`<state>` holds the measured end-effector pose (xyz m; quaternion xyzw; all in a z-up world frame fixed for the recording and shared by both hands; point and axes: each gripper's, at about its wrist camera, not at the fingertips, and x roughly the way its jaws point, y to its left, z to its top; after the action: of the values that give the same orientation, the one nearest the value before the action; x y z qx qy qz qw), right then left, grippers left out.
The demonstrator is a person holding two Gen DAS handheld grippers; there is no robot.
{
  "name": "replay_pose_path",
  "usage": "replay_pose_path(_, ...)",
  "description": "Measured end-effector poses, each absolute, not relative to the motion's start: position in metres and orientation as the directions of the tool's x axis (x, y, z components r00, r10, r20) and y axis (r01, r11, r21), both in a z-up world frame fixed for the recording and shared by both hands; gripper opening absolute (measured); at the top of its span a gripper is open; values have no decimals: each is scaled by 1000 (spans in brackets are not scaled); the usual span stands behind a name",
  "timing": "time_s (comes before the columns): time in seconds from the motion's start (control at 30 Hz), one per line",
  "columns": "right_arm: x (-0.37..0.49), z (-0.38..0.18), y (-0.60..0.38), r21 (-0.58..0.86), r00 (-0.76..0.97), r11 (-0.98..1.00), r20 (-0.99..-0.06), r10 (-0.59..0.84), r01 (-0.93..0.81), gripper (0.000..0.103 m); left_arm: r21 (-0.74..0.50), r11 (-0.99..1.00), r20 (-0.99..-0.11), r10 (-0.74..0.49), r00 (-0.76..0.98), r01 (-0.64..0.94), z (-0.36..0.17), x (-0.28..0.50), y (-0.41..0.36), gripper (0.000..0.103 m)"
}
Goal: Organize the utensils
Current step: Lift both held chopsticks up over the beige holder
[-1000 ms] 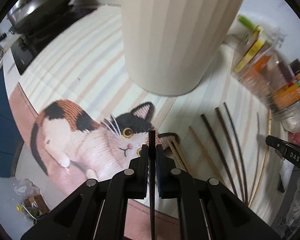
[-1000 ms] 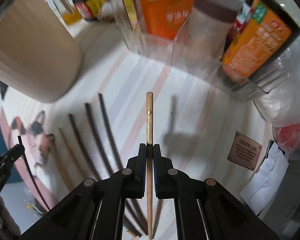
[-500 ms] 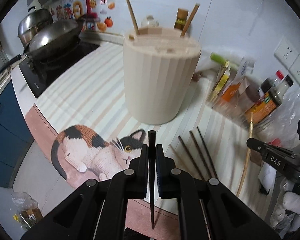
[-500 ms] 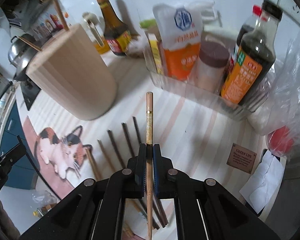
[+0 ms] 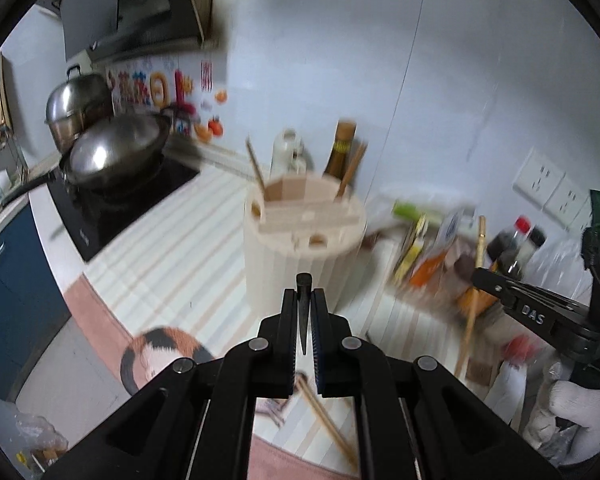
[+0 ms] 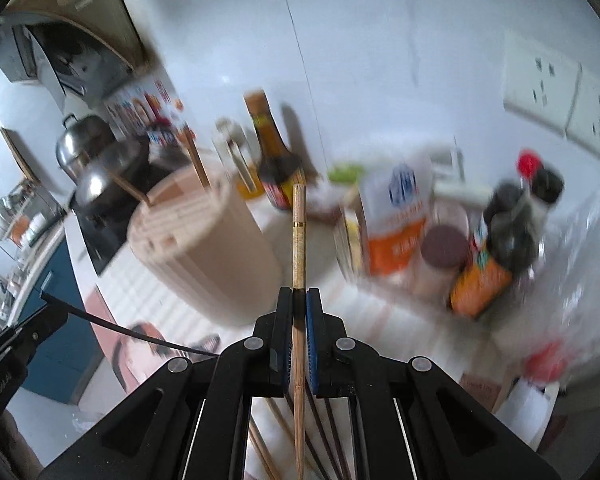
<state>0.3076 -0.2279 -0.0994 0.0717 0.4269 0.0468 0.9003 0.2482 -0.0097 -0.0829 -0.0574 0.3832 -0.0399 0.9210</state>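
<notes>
Striped counter point(image 5: 172, 256) bears cat mat point(image 5: 112, 332), utensil holder point(image 5: 300, 256), loose chopsticks point(image 5: 328, 420).

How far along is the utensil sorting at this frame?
Early. Done: two light chopsticks already stand in the round holder. In hand: the left tool is shut on a dark chopstick, the right tool on a light chopstick, both above the counter. Left: several chopsticks lie on the striped mat.

A pale beige, vertically ribbed utensil holder point(image 5: 304, 240) is seen. A near-black chopstick point(image 5: 302, 312) and a light bamboo chopstick point(image 6: 298, 240), gold-banded, are shown. The tabletop point(image 5: 172, 256) is striped cream, pink and grey, a calico cat point(image 5: 160, 354) printed on it.
</notes>
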Motion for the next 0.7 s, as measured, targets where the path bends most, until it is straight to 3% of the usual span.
replay_pose_path(0.5, 347, 17, -194, 226, 760, 964, -600, 248, -137, 6, -176, 980, -533, -173, 828, 92, 36, 250, 5, 4)
replay_pose_path(0.7, 379, 52, -172, 248, 795, 956, -544, 269, -155, 6, -139, 987, -478, -138, 867, 81, 73, 270, 10, 4)
